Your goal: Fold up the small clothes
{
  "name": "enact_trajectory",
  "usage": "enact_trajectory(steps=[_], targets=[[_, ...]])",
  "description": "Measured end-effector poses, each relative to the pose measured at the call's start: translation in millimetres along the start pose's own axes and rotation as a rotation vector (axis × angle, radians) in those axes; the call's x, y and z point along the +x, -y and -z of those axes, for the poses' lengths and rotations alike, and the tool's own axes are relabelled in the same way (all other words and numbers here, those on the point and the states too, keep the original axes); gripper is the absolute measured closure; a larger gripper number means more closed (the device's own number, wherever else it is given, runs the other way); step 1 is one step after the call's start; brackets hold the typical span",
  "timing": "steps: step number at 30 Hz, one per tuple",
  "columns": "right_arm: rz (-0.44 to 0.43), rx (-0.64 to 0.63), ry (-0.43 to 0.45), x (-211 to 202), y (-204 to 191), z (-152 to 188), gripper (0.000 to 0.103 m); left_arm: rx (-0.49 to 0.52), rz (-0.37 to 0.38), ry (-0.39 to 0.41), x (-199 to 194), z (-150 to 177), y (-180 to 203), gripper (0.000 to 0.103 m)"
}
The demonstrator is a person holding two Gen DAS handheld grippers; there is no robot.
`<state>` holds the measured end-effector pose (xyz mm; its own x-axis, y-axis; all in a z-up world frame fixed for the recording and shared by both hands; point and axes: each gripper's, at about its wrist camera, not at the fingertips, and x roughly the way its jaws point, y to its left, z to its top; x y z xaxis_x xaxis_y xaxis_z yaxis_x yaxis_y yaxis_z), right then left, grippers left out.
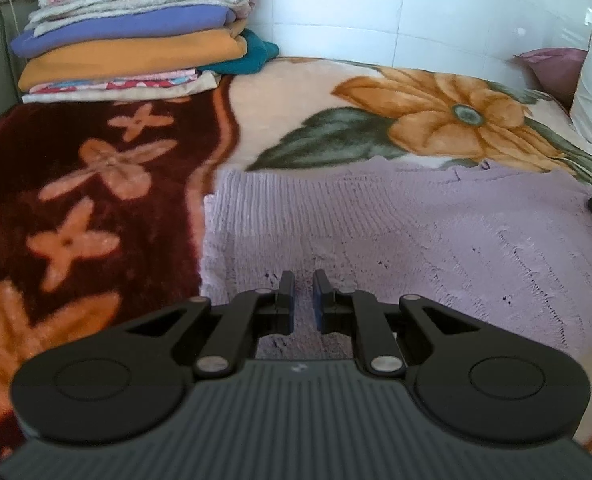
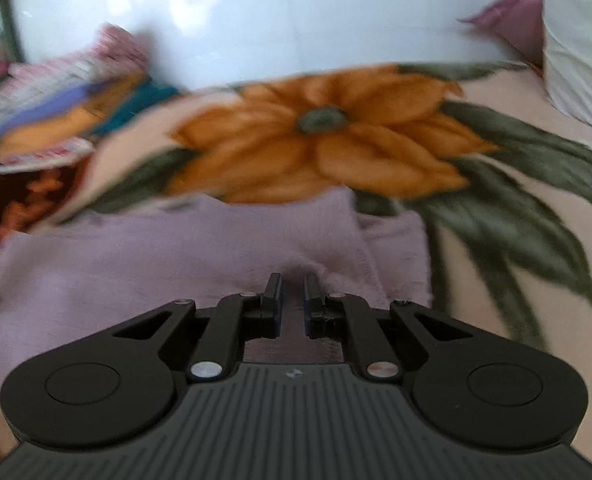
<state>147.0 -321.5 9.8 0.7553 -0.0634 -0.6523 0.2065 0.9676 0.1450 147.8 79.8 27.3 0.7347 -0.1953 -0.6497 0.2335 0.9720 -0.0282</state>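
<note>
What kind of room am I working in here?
Most likely a bedroom: the lilac knit top lies on a bed covered by a floral blanket, with pillows against the tiled wall and a stack of folded blankets at the other end.

The bed [image 1: 296,92] wears a plush floral blanket [image 1: 96,208] (maroon on one side, cream with an orange flower on the other). On it lie a lilac knitted sweater [image 1: 375,232], a stack of folded blankets [image 1: 136,40] and pillows [image 1: 587,76].
</note>
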Motion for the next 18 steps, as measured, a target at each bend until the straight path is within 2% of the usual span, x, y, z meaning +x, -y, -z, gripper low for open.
enact_trajectory(steps=[4,7,9,11,16,18], targets=[[0.0,0.032,0.04,-6,-2,1,0.093,-0.024,0.01,-0.01,1,1,-4,0.089],[-0.024,0.039,0.057,-18,-3,6,0.078,-0.033,0.01,-0.022,-3,-1,-4,0.089],[-0.035,0.04,0.073,-34,-3,9,0.061,-0.037,0.016,-0.03,-8,-1,-2,0.089],[-0.036,0.046,0.092,-50,-3,12,0.052,-0.034,0.024,-0.031,-15,-1,1,0.089],[-0.058,0.061,0.107,-87,-2,27,0.046,-0.031,0.029,-0.052,-31,2,14,0.089],[-0.045,0.062,0.112,-98,-2,35,0.04,-0.032,0.024,-0.059,-37,4,20,0.089]])
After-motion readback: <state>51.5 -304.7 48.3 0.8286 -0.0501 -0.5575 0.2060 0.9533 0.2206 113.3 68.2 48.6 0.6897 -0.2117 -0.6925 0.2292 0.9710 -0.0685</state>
